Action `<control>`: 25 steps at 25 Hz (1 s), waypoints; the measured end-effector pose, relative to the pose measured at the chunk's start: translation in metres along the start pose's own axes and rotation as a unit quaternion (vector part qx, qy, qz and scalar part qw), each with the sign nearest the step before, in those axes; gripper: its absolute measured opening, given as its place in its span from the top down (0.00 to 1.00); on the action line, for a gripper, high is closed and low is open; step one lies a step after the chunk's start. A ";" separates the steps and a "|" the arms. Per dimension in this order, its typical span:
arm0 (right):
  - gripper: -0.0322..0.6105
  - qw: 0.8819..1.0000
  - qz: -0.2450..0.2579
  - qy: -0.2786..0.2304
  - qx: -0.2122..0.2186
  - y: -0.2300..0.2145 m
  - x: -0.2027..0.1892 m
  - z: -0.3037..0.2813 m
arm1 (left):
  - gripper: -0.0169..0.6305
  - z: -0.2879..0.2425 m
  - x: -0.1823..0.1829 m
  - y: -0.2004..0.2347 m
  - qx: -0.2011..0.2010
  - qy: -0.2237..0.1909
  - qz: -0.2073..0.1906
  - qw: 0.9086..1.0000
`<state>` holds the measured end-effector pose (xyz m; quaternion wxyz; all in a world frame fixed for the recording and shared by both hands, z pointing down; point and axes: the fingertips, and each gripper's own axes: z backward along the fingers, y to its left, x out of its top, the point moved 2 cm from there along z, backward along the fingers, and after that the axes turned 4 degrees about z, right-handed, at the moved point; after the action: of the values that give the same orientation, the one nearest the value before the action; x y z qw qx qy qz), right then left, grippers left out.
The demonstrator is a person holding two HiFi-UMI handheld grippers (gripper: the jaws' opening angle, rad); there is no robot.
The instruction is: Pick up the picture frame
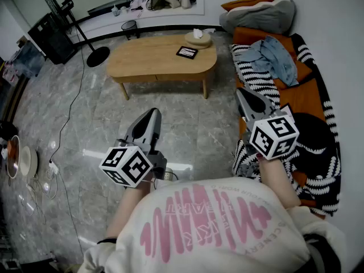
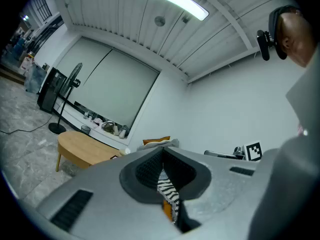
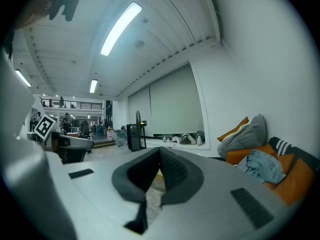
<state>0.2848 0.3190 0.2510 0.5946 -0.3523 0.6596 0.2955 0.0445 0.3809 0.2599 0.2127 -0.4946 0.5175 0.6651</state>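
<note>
Well ahead of both hand-held grippers, across a stretch of bare floor, the picture frame [image 1: 187, 52] is seen lying flat on the table [image 1: 153, 62]. It sits towards the table's right end, roughly on a line between the two tools. A small round dish [image 1: 197, 38] stands just beyond it.

The left hand-held gripper [image 1: 150, 116] and the right hand-held gripper [image 1: 243, 95] are held out about level in front of the person [image 1: 216, 232]. Each has its jaws brought together on nothing. This is judged to be a carrying posture for the approach, since the frame is far out of reach and no grasp has begun. Before any pickup, the jaws would have to be parted. Because the frame lies flat, one of its edges would probably have to be taken.

The table is a low oval of pale wood on short legs, largely bare apart from the frame and dish. The floor [image 1: 114, 124] is laid with glossy grey marbled tiles. Right of the right hand-held gripper, an orange sofa [image 1: 307, 95] is covered by a black-and-white striped blanket [image 1: 256, 67], with a blue garment [image 1: 276, 58] dropped on it. Far off to the left of the left hand-held gripper, a standing fan [image 1: 77, 24] is placed, and a cable [image 1: 74, 101] is trailed over the tiles.
</note>
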 end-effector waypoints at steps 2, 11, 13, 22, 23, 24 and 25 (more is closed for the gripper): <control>0.94 1.000 0.001 0.004 -0.001 0.006 0.000 -0.009 | 0.97 0.000 0.006 0.011 -0.001 0.000 0.003 1.000; 0.94 1.000 -0.007 0.014 -0.022 0.030 0.006 -0.061 | 0.97 -0.013 0.045 0.068 -0.015 0.003 0.015 1.000; 0.94 0.999 -0.009 0.013 -0.031 0.035 0.010 -0.076 | 0.97 -0.021 0.059 0.084 -0.023 0.002 0.016 1.000; 0.94 0.995 -0.049 -0.042 -0.081 0.069 0.048 -0.139 | 0.97 -0.039 0.135 0.151 -0.072 0.006 -0.007 0.997; 0.94 0.994 -0.052 -0.050 -0.088 0.073 0.051 -0.145 | 0.97 -0.040 0.142 0.159 -0.077 0.007 -0.010 0.997; 0.94 0.992 -0.056 -0.057 -0.094 0.076 0.053 -0.150 | 0.97 -0.041 0.147 0.166 -0.081 0.009 -0.013 0.997; 0.94 0.991 -0.061 -0.061 -0.100 0.080 0.052 -0.155 | 0.97 -0.042 0.150 0.173 -0.086 0.012 -0.014 0.996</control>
<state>0.1276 0.2335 0.2152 0.6125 -0.4309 0.5664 0.3442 -0.1382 0.2443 0.2116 0.1722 -0.5264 0.4541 0.6979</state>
